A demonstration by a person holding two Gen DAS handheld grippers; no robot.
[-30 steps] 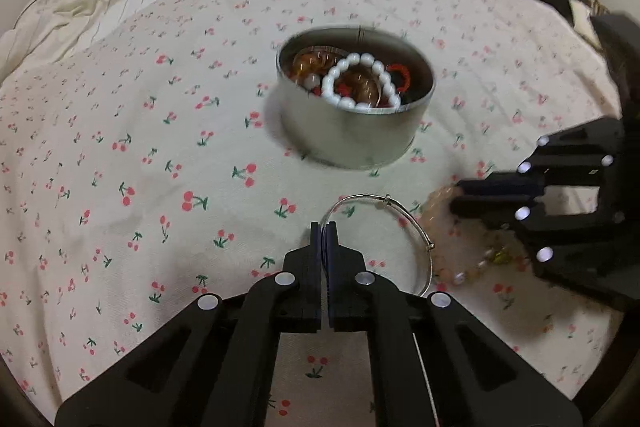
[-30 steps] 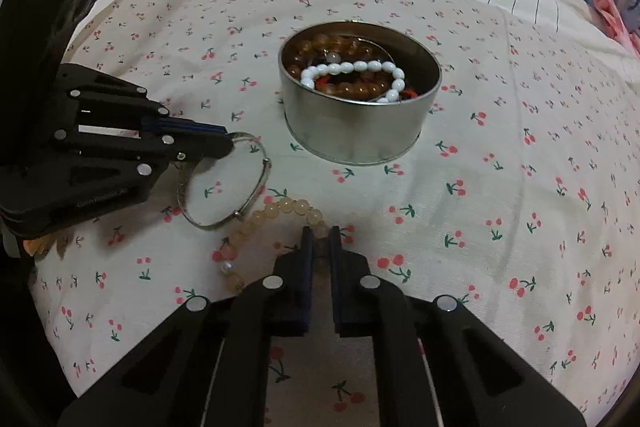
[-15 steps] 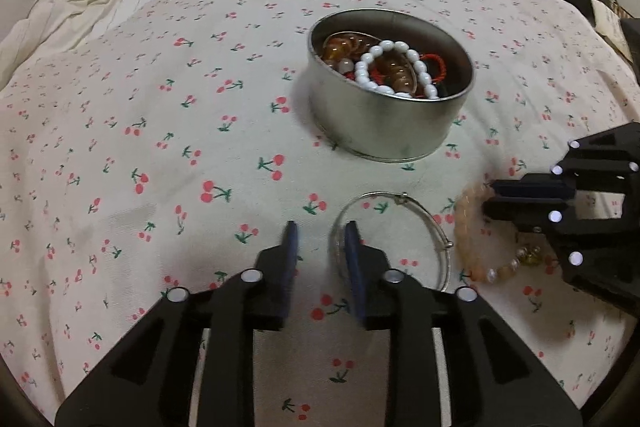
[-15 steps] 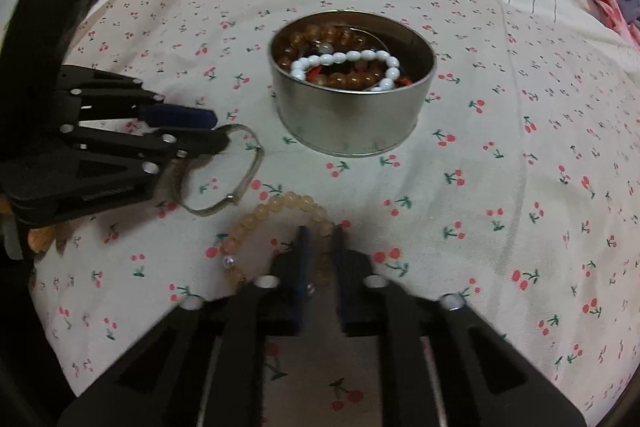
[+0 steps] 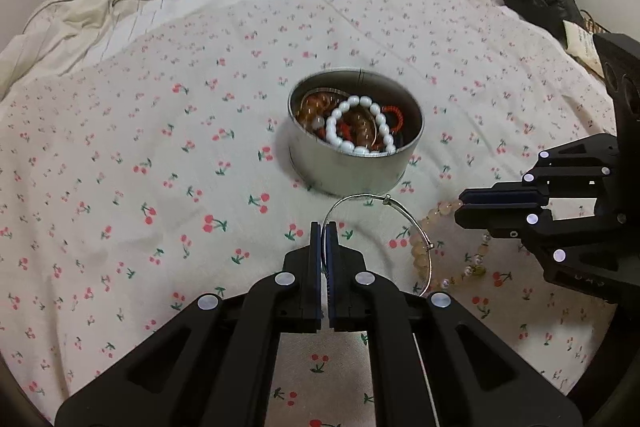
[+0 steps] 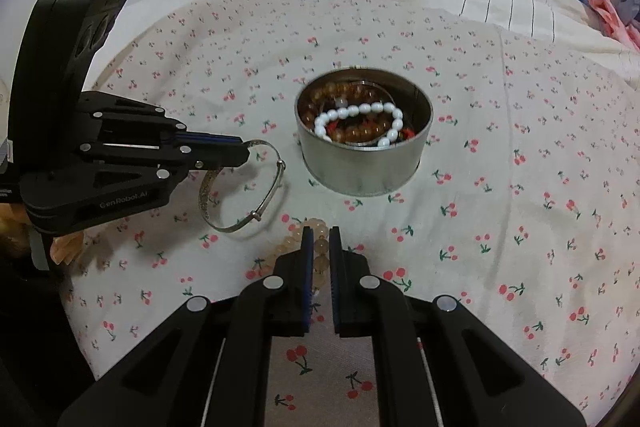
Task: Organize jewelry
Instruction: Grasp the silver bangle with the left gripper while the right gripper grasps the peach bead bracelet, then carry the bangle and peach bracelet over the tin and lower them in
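The thin silver metal bangle [image 6: 244, 187] hangs clamped in the left gripper [image 5: 323, 227], raised beside the round silver tin [image 6: 364, 163] of beaded bracelets. The pale peach bead bracelet [image 5: 424, 227] is pinched between the right gripper's [image 6: 320, 233] 2 fingers, above the cherry-print sheet [image 6: 500, 227].

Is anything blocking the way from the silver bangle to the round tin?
Nothing visible does. The silver bangle, pinched in the left gripper, has only bare cherry-print sheet between it and the open tin.
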